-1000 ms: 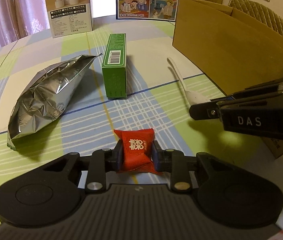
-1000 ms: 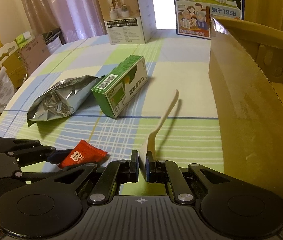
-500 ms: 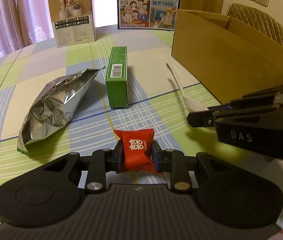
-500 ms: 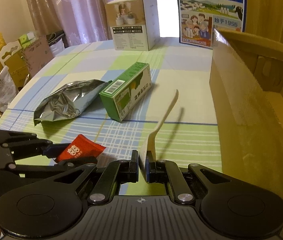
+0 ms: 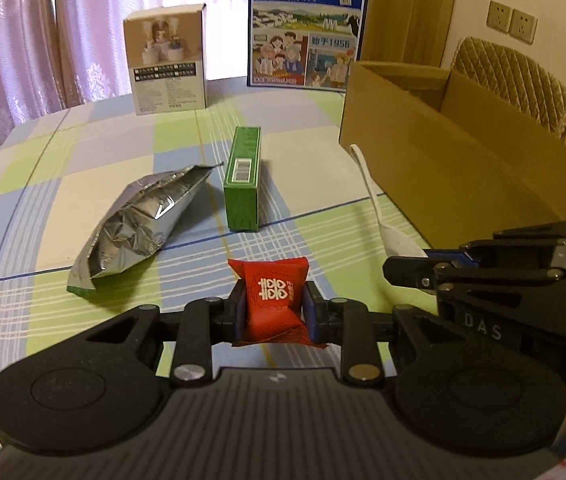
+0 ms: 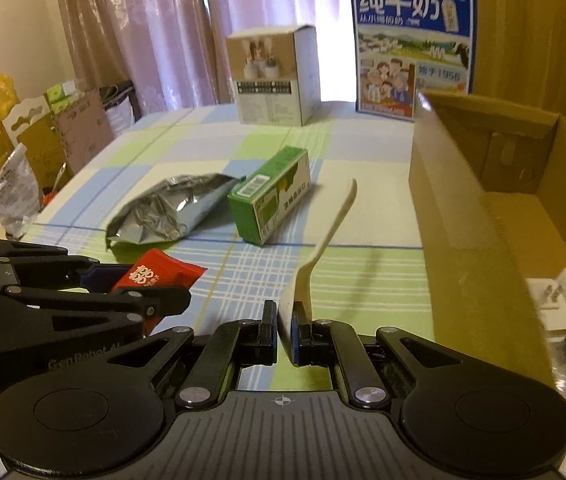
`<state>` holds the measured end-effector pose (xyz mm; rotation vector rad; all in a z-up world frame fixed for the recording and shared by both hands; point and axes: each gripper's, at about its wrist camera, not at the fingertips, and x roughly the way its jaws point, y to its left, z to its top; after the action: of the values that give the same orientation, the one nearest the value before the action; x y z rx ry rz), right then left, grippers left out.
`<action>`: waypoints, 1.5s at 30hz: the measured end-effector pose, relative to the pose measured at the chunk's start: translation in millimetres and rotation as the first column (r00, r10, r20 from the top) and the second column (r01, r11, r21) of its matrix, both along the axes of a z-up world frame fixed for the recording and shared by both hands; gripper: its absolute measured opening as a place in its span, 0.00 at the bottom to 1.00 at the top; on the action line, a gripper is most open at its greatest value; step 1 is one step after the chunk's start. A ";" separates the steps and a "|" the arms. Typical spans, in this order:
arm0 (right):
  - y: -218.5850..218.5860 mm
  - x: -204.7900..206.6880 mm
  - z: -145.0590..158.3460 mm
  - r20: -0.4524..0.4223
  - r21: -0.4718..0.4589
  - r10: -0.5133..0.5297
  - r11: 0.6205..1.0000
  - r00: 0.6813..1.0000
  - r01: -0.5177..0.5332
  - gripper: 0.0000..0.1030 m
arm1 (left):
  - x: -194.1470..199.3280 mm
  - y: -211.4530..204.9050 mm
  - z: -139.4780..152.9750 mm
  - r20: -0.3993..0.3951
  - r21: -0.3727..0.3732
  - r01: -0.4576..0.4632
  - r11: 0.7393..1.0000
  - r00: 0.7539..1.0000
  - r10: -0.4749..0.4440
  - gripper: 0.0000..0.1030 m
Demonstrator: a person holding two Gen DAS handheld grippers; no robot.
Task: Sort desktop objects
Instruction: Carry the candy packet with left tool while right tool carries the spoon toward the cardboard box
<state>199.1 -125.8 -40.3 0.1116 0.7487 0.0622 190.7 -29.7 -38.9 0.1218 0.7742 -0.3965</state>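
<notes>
Pinching a red candy packet (image 5: 274, 302) by its two sides, the left gripper (image 5: 274, 312) has its jaws pressed onto the wrapper, with most of the packet standing up and forward of the pads; the right gripper (image 6: 281, 330) has its jaws closed thin on the bowl end of a white spoon (image 6: 325, 238), whose long handle juts out ahead and upward toward the far side of the table. Both loads look lifted off the checked tablecloth (image 5: 83, 152). The likeliest slip is the spoon: held only at one end, it could pivot or slide out if swung quickly, and its handle could catch the near wall of the cardboard box (image 6: 459, 204) on the right. The slick wrapper might also squirm loose, being soft and puffy. Farther out lie a green carton (image 5: 243, 176) and a silver foil bag (image 5: 143, 220), close together, untouched, well short of the box.
</notes>
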 end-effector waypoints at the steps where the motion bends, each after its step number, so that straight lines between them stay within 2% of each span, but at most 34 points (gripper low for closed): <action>1: 0.2 -3.5 3.7 0.007 0.000 -0.002 1.000 1.000 0.002 0.03 | -3.3 0.7 3.6 0.002 -0.004 -0.002 1.000 1.000 0.002 0.23; 8: -0.3 -29.8 34.6 0.058 0.006 -0.020 1.000 0.998 0.020 0.03 | -33.6 0.1 30.9 0.026 -0.037 -0.020 0.999 0.999 0.021 0.23; 22: -15.7 -82.0 102.2 0.165 0.013 -0.048 0.999 0.985 0.047 0.03 | -85.1 -18.8 88.1 0.097 -0.047 0.003 0.999 0.995 0.002 0.23; 36: -48.0 -120.9 129.6 0.173 -0.031 -0.111 0.992 0.979 0.118 0.03 | -111.9 -62.4 108.8 0.120 -0.048 0.089 0.995 0.989 -0.082 0.23; 45: -78.1 -135.7 132.7 0.175 -0.032 -0.157 0.986 0.972 0.165 0.03 | -116.6 -96.0 111.7 0.121 -0.039 0.148 0.988 0.982 -0.142 0.23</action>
<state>63.4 -203.9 92.4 0.1208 0.5657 -0.0996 74.0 -125.6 72.8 0.1561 0.6405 -0.5414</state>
